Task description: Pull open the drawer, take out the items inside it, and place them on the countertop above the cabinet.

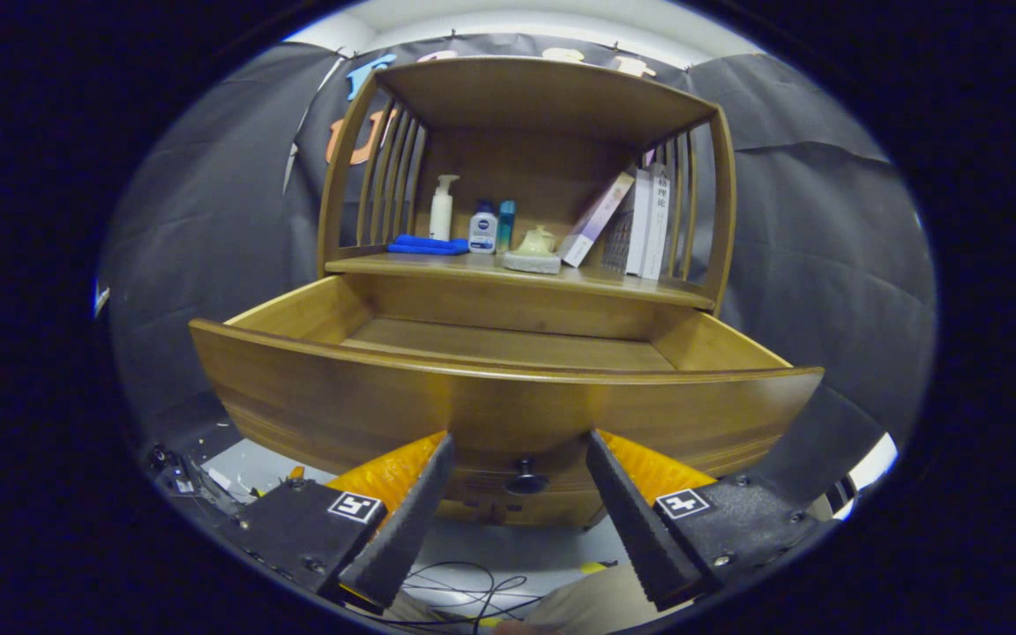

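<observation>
- Gripper view: a wooden cabinet is seen from the front, with its drawer [508,388] pulled well out toward the camera.
- The gripper [519,450] is held with its fingers spread apart and gripping nothing; the drawer's dark knob [526,481] sits between the fingertips, untouched.
- The visible part of the drawer floor is bare wood; its near strip is hidden behind the front panel, so any item lying there cannot be seen.
- On the countertop [631,284] above the drawer, items are lined from the left edge rightward: a blue cloth [427,245], a pump bottle [443,206], a white jar [482,227], a teal bottle [505,225], a small pale pot [534,250], and leaning books [636,220] at the right edge.
- Risk, as a judgement: the countertop is crowded, so the bottles could be knocked over when anything more is set down.
- Risk: the raised front panel could be struck by the fingers on a reach into the drawer.
</observation>
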`<action>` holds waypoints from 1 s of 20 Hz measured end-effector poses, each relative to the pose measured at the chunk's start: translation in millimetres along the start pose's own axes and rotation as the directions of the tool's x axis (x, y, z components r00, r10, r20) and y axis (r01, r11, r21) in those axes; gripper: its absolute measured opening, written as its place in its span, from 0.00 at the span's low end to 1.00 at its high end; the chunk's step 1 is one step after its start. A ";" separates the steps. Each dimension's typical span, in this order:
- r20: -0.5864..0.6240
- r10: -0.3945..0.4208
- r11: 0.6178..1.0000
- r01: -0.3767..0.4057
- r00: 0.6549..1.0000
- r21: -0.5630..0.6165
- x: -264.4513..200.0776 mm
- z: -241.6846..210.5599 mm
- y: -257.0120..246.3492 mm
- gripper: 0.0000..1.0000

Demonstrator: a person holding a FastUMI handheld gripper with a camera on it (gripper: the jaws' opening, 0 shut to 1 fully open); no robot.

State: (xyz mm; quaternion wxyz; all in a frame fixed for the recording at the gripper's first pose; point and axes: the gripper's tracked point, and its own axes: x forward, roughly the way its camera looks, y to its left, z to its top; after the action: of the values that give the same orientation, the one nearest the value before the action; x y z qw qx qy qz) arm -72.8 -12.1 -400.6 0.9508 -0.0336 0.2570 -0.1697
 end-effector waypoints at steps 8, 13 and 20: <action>-0.006 -0.010 1.000 0.010 1.000 -0.002 41.9 25.1 2.4 0.98; 0.004 -0.015 1.000 0.015 1.000 -0.007 72.8 45.5 3.1 0.99; 0.004 -0.031 0.999 0.031 1.000 -0.042 122.4 58.2 2.5 1.00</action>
State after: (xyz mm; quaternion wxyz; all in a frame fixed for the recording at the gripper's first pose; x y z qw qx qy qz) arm 56.2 -52.7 -409.0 0.9475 -0.0580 0.2585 -0.1789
